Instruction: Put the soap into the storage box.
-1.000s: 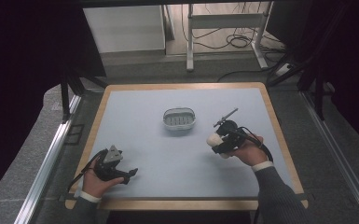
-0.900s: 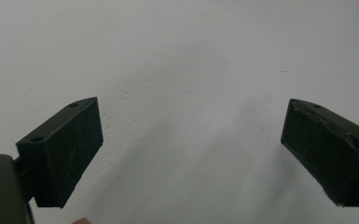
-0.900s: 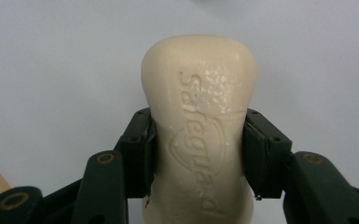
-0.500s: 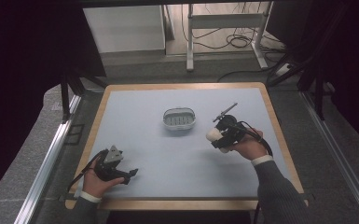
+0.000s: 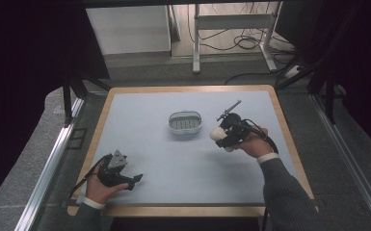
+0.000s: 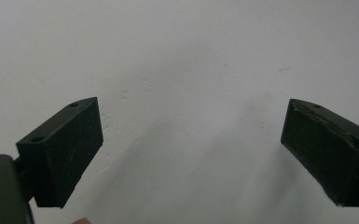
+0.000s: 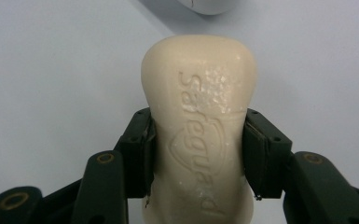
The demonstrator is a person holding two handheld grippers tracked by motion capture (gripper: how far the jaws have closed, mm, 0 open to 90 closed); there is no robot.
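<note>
The right tool [image 5: 220, 136], clamped on a cream oval soap bar [image 7: 199, 126], has edged nearer the oval grey soap dish [image 5: 184, 121] on the pale blue counter [image 5: 183, 168]. The right gripper view reveals embossed lettering. The left tool [image 5: 134, 180] rests, jaws apart.

table [image 5: 139, 115]: pale blue top, wooden rim | soap dish [image 5: 184, 122]: mid-table

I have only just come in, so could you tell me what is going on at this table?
A person works with a gripper in each hand. The right gripper has its jaws clamped on a cream bar of soap, held just right of the small soap dish mid-table. The left gripper rests near the table's front left, jaws open and holding nothing.
</note>
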